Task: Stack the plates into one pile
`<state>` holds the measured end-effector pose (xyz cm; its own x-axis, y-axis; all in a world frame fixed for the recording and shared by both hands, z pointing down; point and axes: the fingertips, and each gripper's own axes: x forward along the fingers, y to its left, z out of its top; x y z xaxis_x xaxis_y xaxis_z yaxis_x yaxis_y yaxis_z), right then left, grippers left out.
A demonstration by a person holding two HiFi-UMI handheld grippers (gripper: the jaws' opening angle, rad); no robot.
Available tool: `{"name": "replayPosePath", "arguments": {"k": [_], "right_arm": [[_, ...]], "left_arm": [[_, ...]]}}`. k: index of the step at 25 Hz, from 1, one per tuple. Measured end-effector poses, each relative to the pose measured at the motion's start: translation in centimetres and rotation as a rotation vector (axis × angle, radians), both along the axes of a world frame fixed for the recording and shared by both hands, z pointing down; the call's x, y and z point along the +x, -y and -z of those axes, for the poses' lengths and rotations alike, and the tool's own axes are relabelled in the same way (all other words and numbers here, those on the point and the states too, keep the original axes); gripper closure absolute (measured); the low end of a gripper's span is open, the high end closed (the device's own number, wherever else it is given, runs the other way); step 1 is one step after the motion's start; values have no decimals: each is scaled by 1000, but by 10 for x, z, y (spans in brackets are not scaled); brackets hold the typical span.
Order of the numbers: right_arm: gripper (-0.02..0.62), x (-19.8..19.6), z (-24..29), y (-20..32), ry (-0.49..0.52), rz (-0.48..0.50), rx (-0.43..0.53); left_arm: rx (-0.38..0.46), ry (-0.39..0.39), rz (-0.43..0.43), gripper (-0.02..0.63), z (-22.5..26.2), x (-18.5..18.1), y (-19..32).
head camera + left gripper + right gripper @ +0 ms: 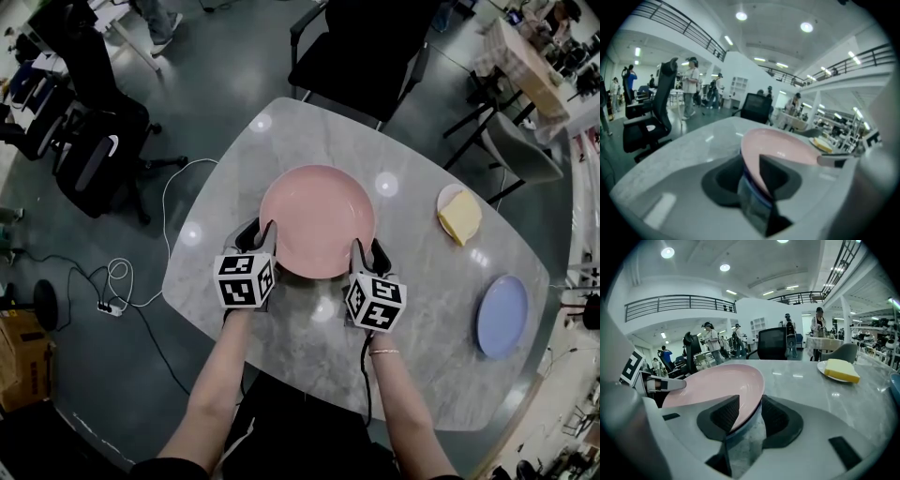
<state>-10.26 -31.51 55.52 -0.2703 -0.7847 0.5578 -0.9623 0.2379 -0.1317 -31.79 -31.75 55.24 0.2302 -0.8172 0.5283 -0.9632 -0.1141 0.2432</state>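
Observation:
A pink plate [317, 220] lies level in the middle of the grey marble table [281, 141], gripped at its near rim from both sides. My left gripper [260, 234] is shut on the rim's left part, and my right gripper [367, 253] is shut on its right part. In the left gripper view the plate [783, 145] runs between the jaws [750, 176]; the right gripper view shows the same plate [712, 383] clamped in its jaws [747, 416]. Whether the plate rests on the table I cannot tell. A blue plate [502, 316] lies at the right, and a pale plate carrying a yellow block [458, 214] lies farther back.
A black office chair [361, 56] stands at the far side of the table, another one [94, 150] on the floor at the left. A white cable [122, 281] trails over the floor by the left edge. People stand in the background [712, 341].

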Motion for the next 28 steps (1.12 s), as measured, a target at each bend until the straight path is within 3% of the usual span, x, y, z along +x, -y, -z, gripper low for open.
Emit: {"name": "replayPosePath", "arguments": {"k": [6,11,21,28], "right_arm": [[457,3,-5,1,-21,-8,5],[457,5,-8,3,-21,-18,-1],[456,9,1,11,34,-32,20],[443,6,-10,22,64,-36,-49]], "left_arm": [[-3,66,-25,484,-1,3,1],[-19,70,-34,457,-6,1,0],[-19,2,22,443,-5,-13,3],[-67,-84,37,443,-16,-12,15]]}}
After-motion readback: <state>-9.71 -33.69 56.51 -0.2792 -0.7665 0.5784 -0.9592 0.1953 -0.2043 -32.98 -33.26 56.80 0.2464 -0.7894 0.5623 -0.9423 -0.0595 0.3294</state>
